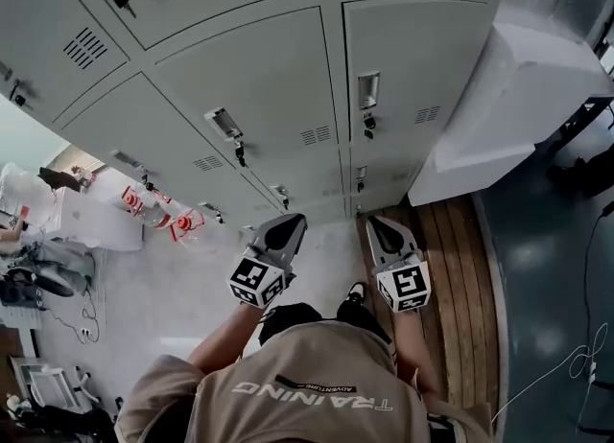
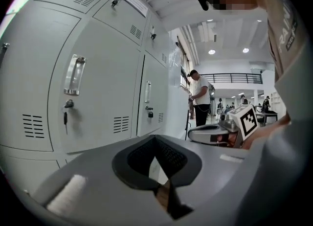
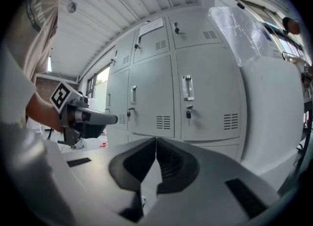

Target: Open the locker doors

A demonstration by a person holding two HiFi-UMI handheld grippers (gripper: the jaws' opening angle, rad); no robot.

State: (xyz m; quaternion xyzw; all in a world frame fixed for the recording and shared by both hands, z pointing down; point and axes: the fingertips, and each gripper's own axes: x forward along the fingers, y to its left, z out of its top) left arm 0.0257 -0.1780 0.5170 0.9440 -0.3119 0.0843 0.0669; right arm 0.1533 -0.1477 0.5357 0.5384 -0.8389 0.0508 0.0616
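A bank of grey lockers (image 1: 259, 86) stands in front of me, every door closed. The middle door has a chrome handle (image 1: 224, 123) with a key below it. The door to its right (image 1: 413, 58) has a handle (image 1: 368, 89) and a key (image 1: 368, 125). My left gripper (image 1: 294, 222) and right gripper (image 1: 375, 224) hang low, shut and empty, well short of the doors. In the left gripper view, my left gripper (image 2: 155, 141) faces a door handle (image 2: 74, 76). My right gripper (image 3: 156, 143) faces a handle (image 3: 188, 88) and key (image 3: 189, 114).
A white plastic-wrapped cabinet (image 1: 518, 96) stands against the lockers at the right, over a wooden platform (image 1: 460, 268). Red items (image 1: 182, 223) and clutter lie on the floor at left. A cable (image 1: 576, 364) trails at bottom right. A person (image 2: 200, 98) stands far down the aisle.
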